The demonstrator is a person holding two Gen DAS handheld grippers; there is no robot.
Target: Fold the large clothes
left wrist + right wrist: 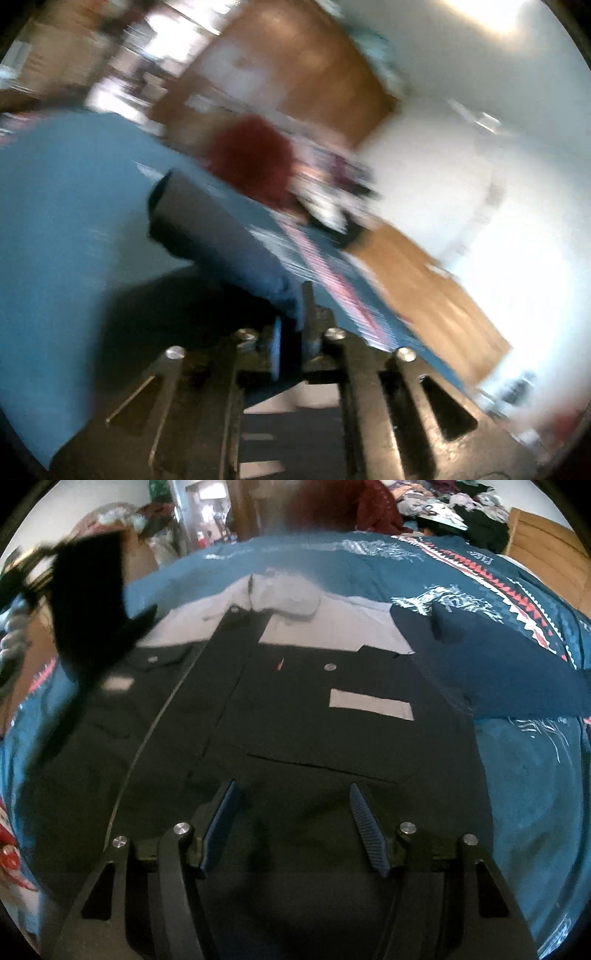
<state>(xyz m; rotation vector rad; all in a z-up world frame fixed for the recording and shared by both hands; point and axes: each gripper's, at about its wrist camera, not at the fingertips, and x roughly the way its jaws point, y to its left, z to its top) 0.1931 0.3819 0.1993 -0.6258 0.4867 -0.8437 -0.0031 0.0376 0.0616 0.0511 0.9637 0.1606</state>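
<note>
Dark jacket [295,709] spread flat on teal bedspread [517,775], ready for folding. Left gripper [295,332] clamped on a lifted sleeve [221,236], probably to fold it inward. Right gripper [291,823] spread apart, holding nothing, above the hem.

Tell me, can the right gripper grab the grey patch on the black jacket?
Probably yes. The right gripper is open above the black jacket, and the grey patch lies uncovered just ahead, with nothing between them.
</note>
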